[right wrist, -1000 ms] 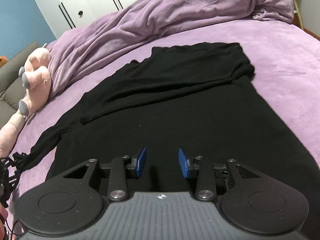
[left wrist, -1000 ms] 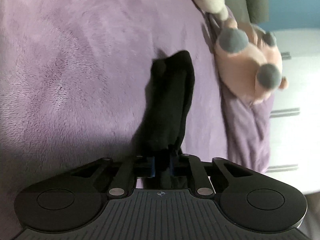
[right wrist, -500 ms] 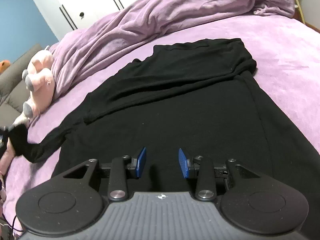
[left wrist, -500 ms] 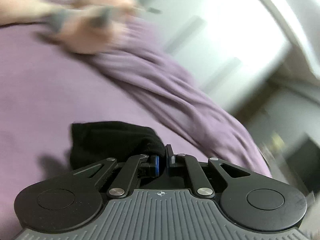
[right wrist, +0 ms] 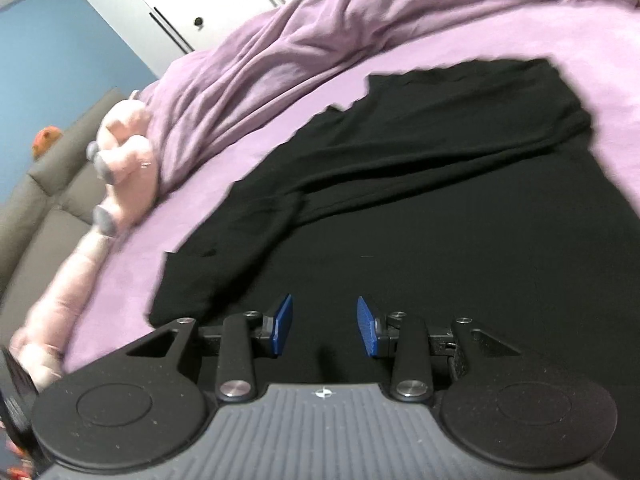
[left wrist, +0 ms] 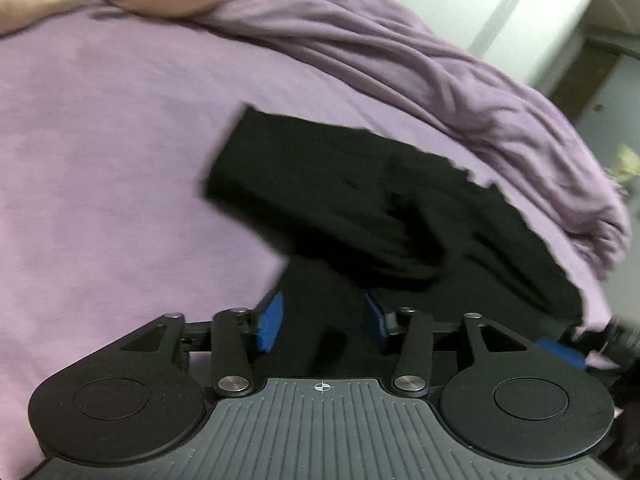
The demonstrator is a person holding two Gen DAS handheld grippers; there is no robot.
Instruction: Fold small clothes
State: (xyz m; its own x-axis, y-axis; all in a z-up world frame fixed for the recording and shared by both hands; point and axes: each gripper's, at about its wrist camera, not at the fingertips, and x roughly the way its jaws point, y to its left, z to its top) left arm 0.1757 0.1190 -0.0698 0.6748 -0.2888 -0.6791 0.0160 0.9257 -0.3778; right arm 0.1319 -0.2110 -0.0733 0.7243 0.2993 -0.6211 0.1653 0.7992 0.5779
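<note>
Two grippers hover over one black top (right wrist: 460, 240) spread flat on the purple bed (left wrist: 100, 160). Left gripper (left wrist: 322, 322): its fingers have just been opening, released, with the folded-in sleeve (left wrist: 320, 188) lying free beyond them, apparently dropped across the body to narrow it. Right gripper (right wrist: 324, 326): fingers parted and empty above the hem, likely waiting for the next fold. Pink plush toy (right wrist: 120, 168) lies off left.
</note>
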